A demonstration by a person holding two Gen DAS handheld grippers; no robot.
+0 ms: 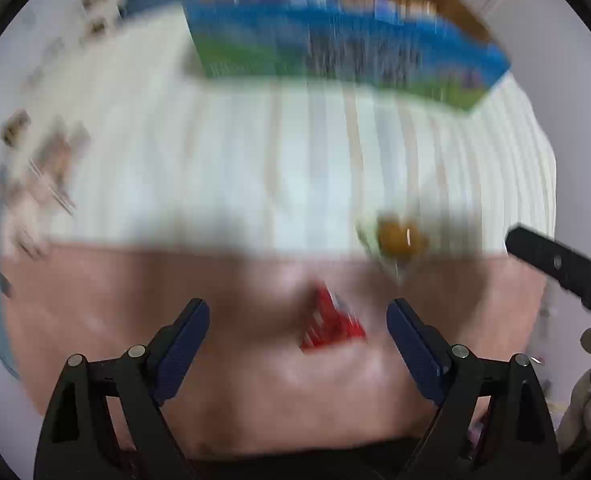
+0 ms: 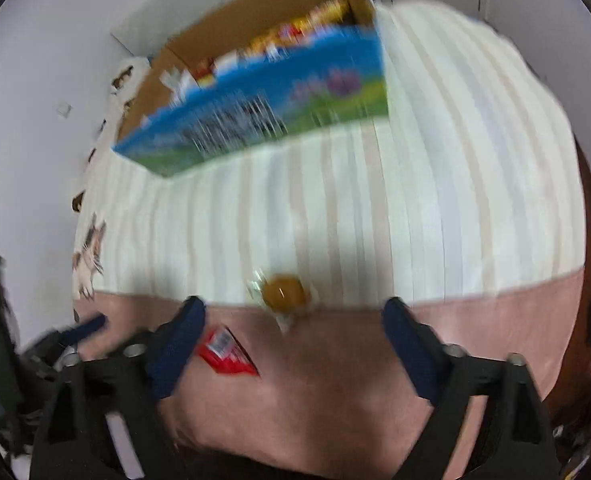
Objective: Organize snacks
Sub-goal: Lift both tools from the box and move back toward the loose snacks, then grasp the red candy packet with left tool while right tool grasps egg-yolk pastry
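Both views were blurry, but the box (image 2: 255,92) at the bed's (image 2: 455,180) far edge already had snacks in it. A red packet (image 1: 331,326) and a wrapped candy (image 2: 283,292) lay loose near the front edge. Left gripper (image 1: 297,330) and right gripper (image 2: 291,328) had jaws wide apart, holding nothing, so I figured mostly done.

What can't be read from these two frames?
- Print on the blue box: motion blur, both views.
- Snacks inside the box: smeared, right wrist view.
- Red packet label: blurred, partly behind a finger.
- Amber wrapped candy: type unclear, blurred.
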